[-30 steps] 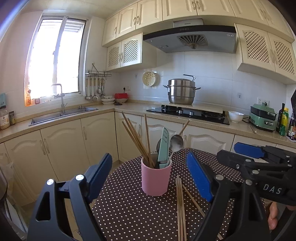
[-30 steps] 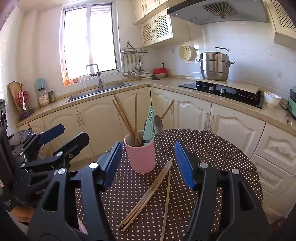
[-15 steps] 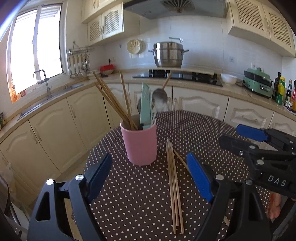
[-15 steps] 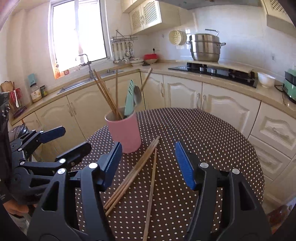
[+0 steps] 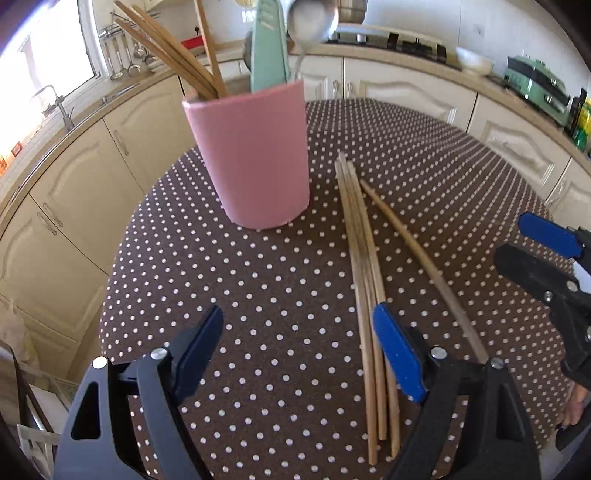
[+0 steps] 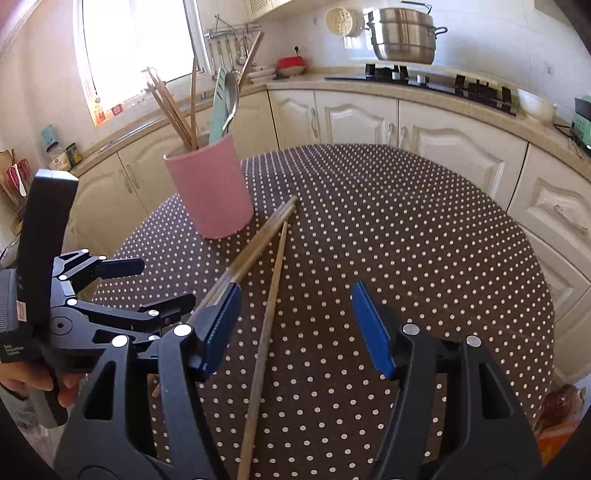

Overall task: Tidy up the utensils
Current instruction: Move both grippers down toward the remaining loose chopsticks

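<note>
Left wrist view looks steeply down on a round table under a brown cloth with white dots (image 5: 258, 288). At the bottom of the frame the left gripper (image 5: 299, 350) stands released, its blue pads wide apart over bare cloth with nothing between them. A bundle of long wooden chopsticks (image 5: 360, 258) lies on the cloth just right of centre, running from mid-frame toward the bottom edge and passing just behind the right-hand pad. One single wooden chopstick (image 5: 417, 254) lies a little further right, angled away from the bundle. A tall pink cylindrical utensil holder (image 5: 251, 158) stands upright in the upper centre, near the far tips of the bundle, holding more chopsticks, a mint-green spatula (image 5: 269, 48) and a steel ladle (image 5: 312, 24).

From the right wrist view, the right gripper (image 6: 295, 325) is also released, its pads apart above the cloth; the single chopstick runs up between them, untouched, while the bundle passes behind the left-hand pad. The left gripper shows at the left edge, a hand (image 6: 26, 380) around its grip.
</note>
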`<state>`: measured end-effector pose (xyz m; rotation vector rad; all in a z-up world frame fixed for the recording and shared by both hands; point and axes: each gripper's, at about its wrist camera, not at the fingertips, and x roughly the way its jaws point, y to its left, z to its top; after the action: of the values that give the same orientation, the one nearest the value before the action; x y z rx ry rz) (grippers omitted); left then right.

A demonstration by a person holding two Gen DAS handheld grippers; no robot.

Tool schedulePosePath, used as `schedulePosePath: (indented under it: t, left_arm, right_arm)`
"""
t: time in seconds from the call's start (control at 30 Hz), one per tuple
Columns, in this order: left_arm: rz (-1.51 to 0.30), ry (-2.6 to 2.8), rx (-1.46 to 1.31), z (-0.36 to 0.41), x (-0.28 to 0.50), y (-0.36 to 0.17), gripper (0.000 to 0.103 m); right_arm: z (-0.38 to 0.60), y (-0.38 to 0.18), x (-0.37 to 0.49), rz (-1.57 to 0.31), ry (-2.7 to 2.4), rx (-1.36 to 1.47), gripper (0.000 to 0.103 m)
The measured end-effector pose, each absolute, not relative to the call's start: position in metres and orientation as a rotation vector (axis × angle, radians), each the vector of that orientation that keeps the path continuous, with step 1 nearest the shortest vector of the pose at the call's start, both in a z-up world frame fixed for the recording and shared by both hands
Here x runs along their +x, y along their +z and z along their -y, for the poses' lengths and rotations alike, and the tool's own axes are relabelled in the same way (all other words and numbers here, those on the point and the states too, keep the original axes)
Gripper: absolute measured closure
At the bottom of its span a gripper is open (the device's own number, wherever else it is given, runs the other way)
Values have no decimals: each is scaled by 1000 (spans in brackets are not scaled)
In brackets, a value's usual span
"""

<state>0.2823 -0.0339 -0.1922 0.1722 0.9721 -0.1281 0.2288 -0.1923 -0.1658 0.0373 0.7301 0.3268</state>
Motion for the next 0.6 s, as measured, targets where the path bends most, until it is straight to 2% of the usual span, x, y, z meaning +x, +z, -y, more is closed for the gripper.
schedulePosePath:
  t: [0.5, 0.53, 0.6]
  left_arm:
    - [-966, -93, 259, 49, 313, -208, 23]
    - [-958, -99, 256, 50, 313, -208, 29]
    - [-973, -186, 182, 52, 311, -207, 68]
  right_arm:
    - [192, -187, 248, -782, 335, 41, 40]
    - [191, -187, 250, -787, 333, 38, 40]
    - [189, -189, 254, -797, 332, 35, 40]
